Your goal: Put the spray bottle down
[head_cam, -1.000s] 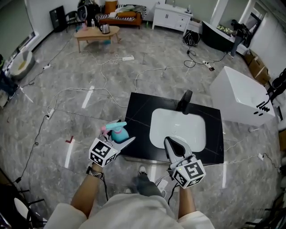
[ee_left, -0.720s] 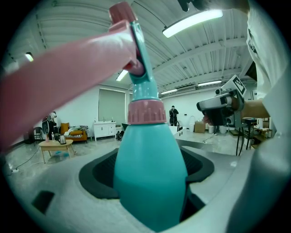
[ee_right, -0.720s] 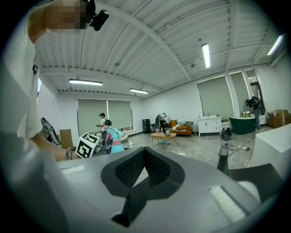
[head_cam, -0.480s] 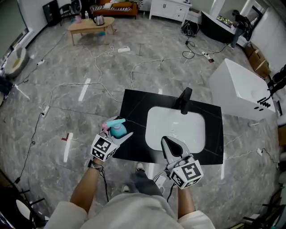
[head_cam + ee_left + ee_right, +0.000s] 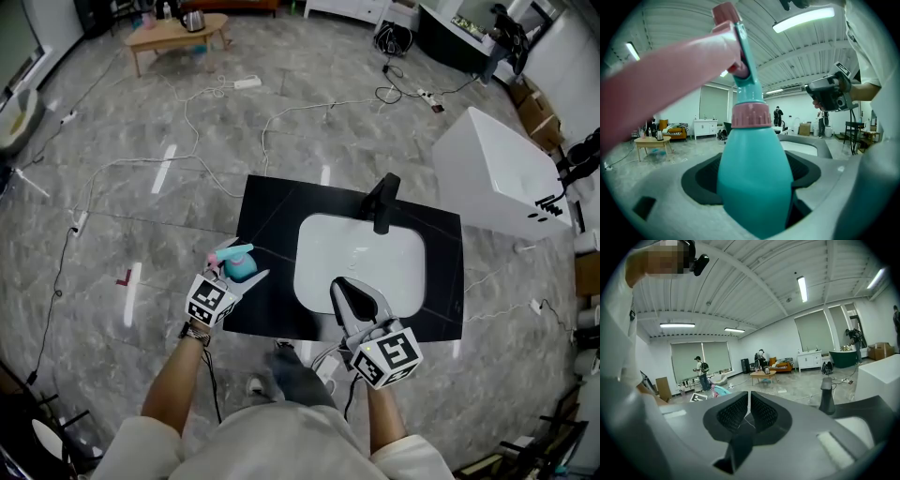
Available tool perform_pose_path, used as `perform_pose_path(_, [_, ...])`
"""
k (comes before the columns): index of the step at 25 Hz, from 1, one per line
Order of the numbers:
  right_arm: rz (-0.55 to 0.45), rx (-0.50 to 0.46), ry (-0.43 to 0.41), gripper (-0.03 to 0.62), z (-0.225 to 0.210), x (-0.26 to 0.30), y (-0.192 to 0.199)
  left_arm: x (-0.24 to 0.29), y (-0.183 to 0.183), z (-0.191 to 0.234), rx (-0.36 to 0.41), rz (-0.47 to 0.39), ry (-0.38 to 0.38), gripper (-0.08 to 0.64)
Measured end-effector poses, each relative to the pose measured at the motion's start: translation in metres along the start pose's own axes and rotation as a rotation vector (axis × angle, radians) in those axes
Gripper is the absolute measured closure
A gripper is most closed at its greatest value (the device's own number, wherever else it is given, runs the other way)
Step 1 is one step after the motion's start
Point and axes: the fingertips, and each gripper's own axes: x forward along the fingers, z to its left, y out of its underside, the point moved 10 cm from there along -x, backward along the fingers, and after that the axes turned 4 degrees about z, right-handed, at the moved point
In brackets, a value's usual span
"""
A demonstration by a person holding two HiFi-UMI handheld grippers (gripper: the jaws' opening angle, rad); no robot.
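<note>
Left gripper (image 5: pixel 244 277), forearm extended, points nearly level over the near left corner of the black counter (image 5: pixel 272 225), jaws clamped on the teal spray bottle (image 5: pixel 752 173). Right gripper (image 5: pixel 345 287) hovers at the near edge of the sink (image 5: pixel 356 258), jaws pressed together, empty. The bottle base is hidden, so contact with the counter is indeterminate.

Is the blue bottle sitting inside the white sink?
No, the spray bottle is clamped between the left gripper's jaws, by the black counter's left edge, away from the sink.
</note>
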Motion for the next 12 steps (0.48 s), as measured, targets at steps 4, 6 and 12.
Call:
perform_pose_path(4, [0.012, 0.006, 0.006, 0.568, -0.003, 0.005, 0.004, 0.011, 0.012, 0.005, 0.016, -0.002, -0.024, 0.166])
perform_pose_path(6, [0.024, 0.006, 0.008, 0.571, -0.004, 0.006, 0.005, 0.015, 0.014, 0.006, 0.031, -0.004, -0.035, 0.165])
perform_pose_path(12, [0.052, 0.009, 0.039, 0.586, -0.009, 0.005, 0.010, 0.021, 0.022, 0.013, 0.047, -0.027, -0.060, 0.164])
